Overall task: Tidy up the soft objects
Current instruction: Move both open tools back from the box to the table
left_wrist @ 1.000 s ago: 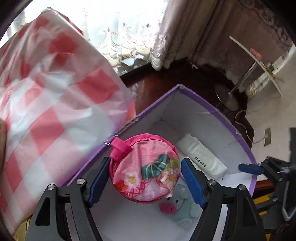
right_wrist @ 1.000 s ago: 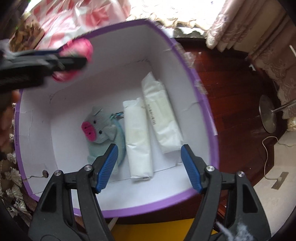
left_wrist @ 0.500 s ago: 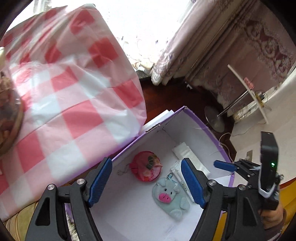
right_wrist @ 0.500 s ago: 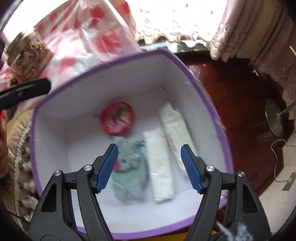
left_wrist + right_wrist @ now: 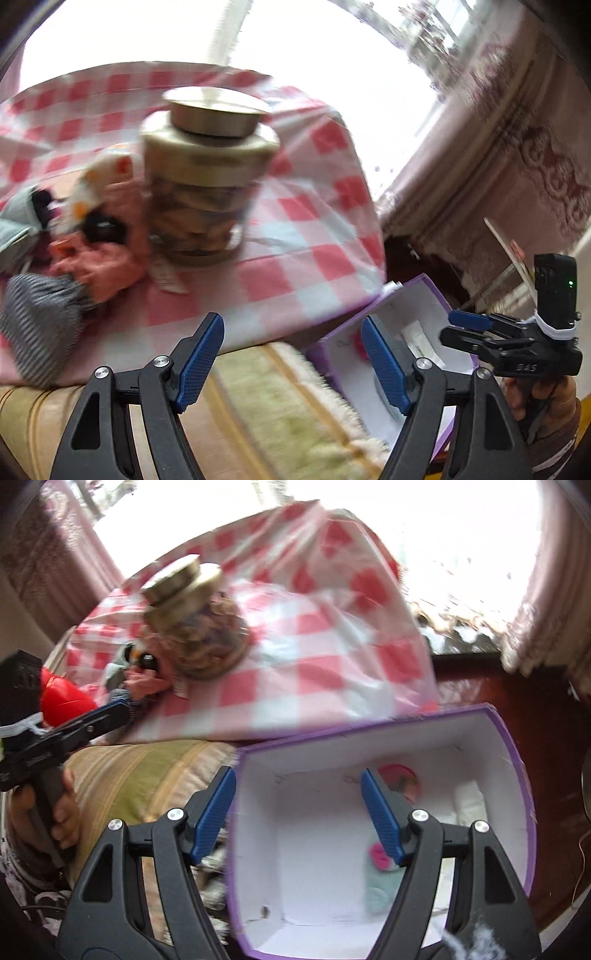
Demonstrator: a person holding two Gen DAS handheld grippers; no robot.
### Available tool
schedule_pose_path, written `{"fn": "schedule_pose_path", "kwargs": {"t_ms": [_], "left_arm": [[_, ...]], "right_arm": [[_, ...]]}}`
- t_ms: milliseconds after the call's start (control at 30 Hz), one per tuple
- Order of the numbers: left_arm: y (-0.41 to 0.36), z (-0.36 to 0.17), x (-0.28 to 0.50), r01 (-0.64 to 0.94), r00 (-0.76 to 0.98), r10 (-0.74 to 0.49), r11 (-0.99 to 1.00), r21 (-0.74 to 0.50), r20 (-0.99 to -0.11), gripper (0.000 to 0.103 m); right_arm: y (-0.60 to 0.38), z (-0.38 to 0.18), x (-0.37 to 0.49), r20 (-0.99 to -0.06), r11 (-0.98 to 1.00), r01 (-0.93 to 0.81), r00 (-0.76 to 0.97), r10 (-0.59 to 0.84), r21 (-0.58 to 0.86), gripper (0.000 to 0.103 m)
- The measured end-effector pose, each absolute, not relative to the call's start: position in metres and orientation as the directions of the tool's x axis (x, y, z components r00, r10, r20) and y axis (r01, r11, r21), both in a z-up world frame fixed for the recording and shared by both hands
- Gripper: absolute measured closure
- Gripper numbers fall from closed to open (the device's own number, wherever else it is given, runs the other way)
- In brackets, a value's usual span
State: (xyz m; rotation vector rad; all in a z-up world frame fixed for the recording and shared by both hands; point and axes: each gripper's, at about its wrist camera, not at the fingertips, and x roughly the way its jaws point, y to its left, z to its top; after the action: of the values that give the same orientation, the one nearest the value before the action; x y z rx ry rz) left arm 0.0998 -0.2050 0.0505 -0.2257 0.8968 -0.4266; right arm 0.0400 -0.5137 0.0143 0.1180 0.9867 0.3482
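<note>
box [image 5: 369,746]: purple outside, white inside, open top; stands below the bench edge, against the striped cushion. Judged the collecting place, since soft things already lie in it.
pouch [image 5: 400,775]: round, pink; on the box floor at its far wall.
pig toy [image 5: 380,878]: pale green, pink snout; on the box floor nearer the camera than the pouch, partly hidden by a right finger.
white packs [image 5: 467,801]: along the box's right wall; blurred, count unclear.
soft pile [image 5: 92,258]: peach fabric, a striped grey piece, something dark, a bit of pale green; on the bench, far left of the box, touching the jar's left side. Judged the things left to sort.
left gripper [image 5: 291,363]: fingers apart, nothing between them; faces the bench above and left of the box. Judged to be heading for the pile.
right gripper [image 5: 297,814]: fingers apart, empty; hangs over the box's left wall.
bench [image 5: 295,229]: under a red-and-white checked cloth whose edge hangs over the box's far wall.
jar [image 5: 207,173]: glass, metal lid, brownish contents; just right of the pile. Judged the main obstacle: hard and easy to knock.
cushion [image 5: 280,413]: striped green and beige, between bench and box.
curtains [image 5: 517,155]: beyond the box, well apart.
image quality: both views motion-blurred; pile items not separable.
</note>
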Motion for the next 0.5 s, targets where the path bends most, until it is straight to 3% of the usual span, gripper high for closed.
{"fn": "schedule_pose_path", "kwargs": {"t_ms": [500], "left_arm": [[-0.019,0.041,0.083,-0.073,0.672,-0.273,0.901,-0.428,-0.688,0.026]], "right_arm": [[-0.352,0.071,0.068,-0.761,0.827,-0.53,0.455,0.462,0.185,0.029]]}}
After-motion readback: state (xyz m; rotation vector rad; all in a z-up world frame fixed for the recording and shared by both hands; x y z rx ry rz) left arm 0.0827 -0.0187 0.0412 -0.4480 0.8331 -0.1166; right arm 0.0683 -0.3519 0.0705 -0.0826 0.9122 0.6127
